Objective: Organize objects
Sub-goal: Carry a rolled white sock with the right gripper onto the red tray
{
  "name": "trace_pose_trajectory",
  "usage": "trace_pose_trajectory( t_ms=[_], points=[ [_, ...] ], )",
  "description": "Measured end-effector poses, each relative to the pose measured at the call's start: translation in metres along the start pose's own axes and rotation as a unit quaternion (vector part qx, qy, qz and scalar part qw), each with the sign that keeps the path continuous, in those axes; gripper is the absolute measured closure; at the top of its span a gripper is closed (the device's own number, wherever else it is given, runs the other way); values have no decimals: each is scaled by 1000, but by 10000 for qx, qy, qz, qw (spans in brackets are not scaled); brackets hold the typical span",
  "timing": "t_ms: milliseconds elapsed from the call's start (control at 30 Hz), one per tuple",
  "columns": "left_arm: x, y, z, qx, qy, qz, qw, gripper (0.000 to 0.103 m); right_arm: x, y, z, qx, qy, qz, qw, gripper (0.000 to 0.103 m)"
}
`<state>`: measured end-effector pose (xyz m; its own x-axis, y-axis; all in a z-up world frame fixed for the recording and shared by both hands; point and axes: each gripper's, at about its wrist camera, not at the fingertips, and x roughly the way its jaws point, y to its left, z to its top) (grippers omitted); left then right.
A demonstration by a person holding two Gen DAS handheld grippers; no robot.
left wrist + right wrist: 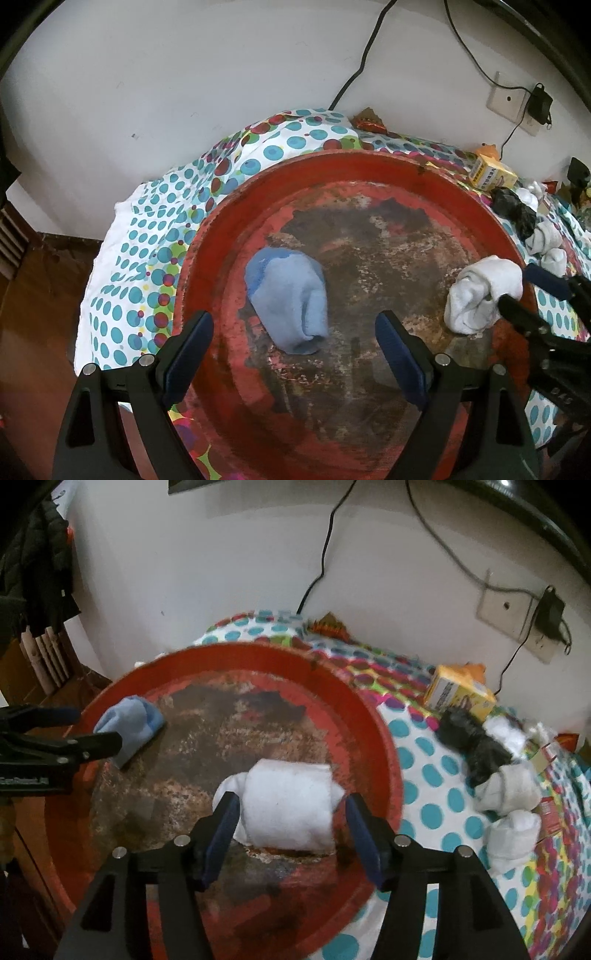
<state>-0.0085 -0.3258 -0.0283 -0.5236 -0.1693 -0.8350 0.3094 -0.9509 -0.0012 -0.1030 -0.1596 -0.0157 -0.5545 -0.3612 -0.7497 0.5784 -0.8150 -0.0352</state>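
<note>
A worn round red tray lies on a polka-dot cloth. A folded light blue sock lies in the tray, just ahead of my left gripper, which is open and empty. A rolled white sock lies at the tray's right side. My right gripper is open with its fingers on either side of the white roll. Touch cannot be told.
On the cloth right of the tray lie a black sock roll, a grey-white roll and a white roll. A yellow box sits behind them. A wall with an outlet and cables is behind. The table edge is at left.
</note>
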Motion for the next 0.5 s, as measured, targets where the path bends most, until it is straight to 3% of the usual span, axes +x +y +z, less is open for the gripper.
trace_pose_trajectory(
  t_ms=[233, 500],
  points=[
    [1, -9, -1, 118, 28, 0, 9999, 15, -33, -49, -7, 319, -347, -445, 9979, 42],
    [0, -21, 0, 254, -11, -92, 9996, 15, -49, -165, -30, 1168, -271, -1352, 9835, 42]
  ],
)
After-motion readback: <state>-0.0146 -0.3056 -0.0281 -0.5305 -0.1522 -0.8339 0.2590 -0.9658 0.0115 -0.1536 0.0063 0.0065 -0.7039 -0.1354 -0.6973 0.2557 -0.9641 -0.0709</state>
